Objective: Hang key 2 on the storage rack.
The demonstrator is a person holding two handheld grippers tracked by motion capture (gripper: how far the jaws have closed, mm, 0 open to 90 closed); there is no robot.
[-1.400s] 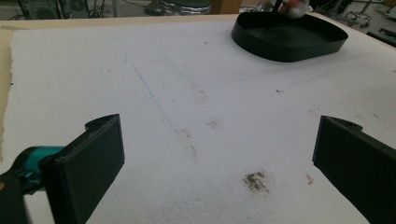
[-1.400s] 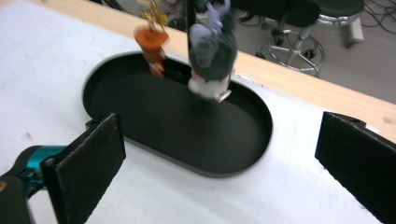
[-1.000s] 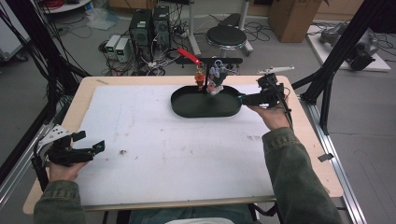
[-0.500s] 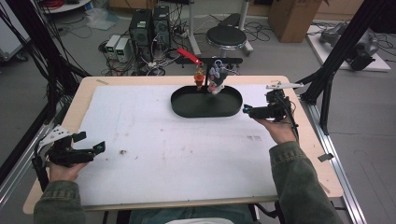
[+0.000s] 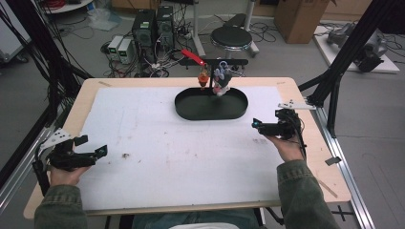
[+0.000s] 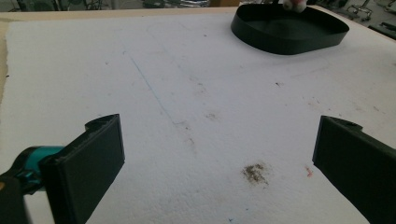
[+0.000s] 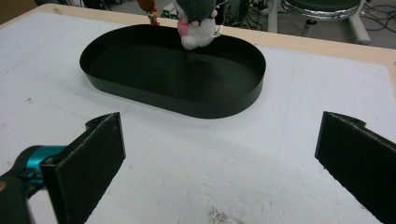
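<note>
Both tools — left tool (image 5: 90,153), right tool (image 5: 258,126) — gape wide, empty; black tray (image 5: 239,109) near right

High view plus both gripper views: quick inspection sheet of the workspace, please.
Surface: white sheet on a wooden table, scuffed, with a brown stain.
Job's things: black oval tray at the far edge, nothing lying in it; small plush toy and orange figure hang from a stand above its far rim.
Clutter: nothing seen on the sheet.
Grippers: left gripper near left, jaws open, holding nothing; right gripper right of the tray, jaws open, holding nothing.
Cables: one trails from the right gripper along the hand.
Surroundings: computer towers, stool, cardboard box, floor cables.
</note>
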